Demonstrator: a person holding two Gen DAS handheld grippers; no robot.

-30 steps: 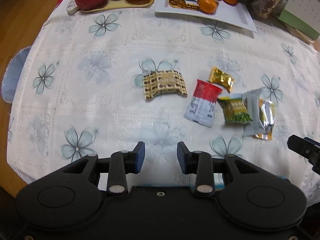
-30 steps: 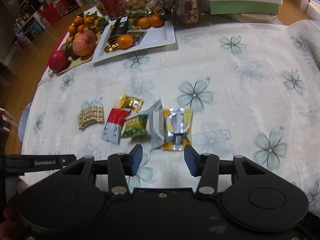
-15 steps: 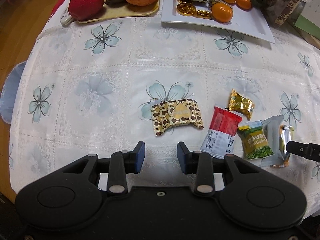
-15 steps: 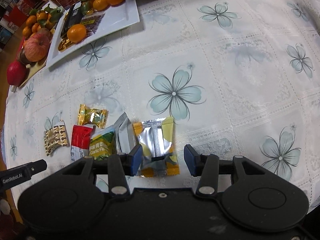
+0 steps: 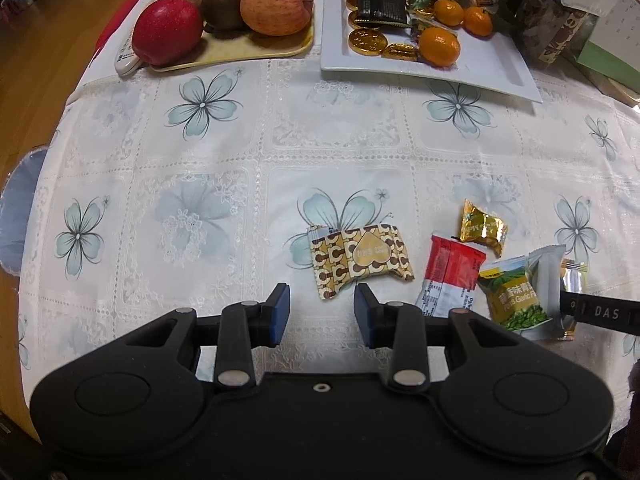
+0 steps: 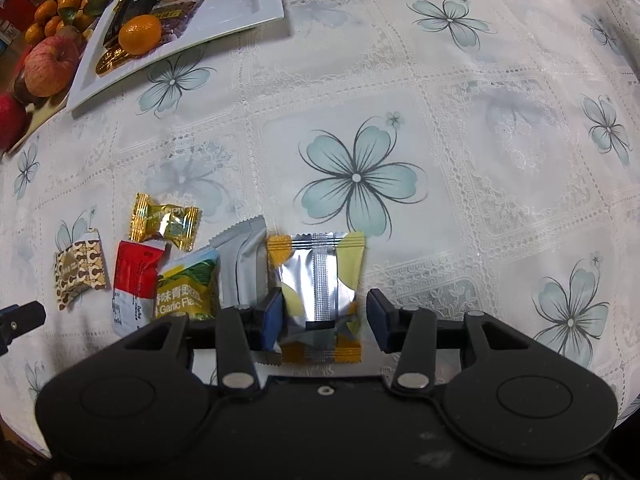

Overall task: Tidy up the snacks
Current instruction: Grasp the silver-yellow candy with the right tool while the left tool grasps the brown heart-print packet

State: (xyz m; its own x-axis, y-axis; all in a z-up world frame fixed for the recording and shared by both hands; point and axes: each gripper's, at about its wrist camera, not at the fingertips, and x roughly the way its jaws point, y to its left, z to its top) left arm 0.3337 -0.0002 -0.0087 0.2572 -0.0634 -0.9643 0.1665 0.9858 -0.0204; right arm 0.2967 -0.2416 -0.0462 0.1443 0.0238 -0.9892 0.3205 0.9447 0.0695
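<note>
silver-yellow packet (image 6: pixel 320 280): lower centre of right wrist view, flat on the tablecloth (image 6: pixel 460 216), seam side up, its lower half between my jaws; the rightmost of the snack row.
right gripper (image 6: pixel 322 322): mine, pointing about straight down over that packet; jaws part-open and just been closing, packet between them. Left pad looks at its edge, right pad shows a gap, so not gripped yet.
step: pinch this packet. I judge it best to centre first, shift a touch toward frame left-to-right balance, then close on the crimped sides, not the puffy middle.
risk: grey packet (image 6: pixel 242 268) lies just beside, touching my left pad's side; could get caught in the pinch.
other snacks: green pea packet (image 6: pixel 188 288), red packet (image 6: pixel 134 280), gold candy (image 6: pixel 166 220), brown-patterned packet (image 5: pixel 360 258), all left of target.
left gripper (image 5: pixel 322 312): mid-open, holding nothing, low centre of left wrist view, brown-patterned packet just above the tips.
white tray (image 5: pixel 500 64): upper right of left wrist view, likely destination, well apart.
</note>
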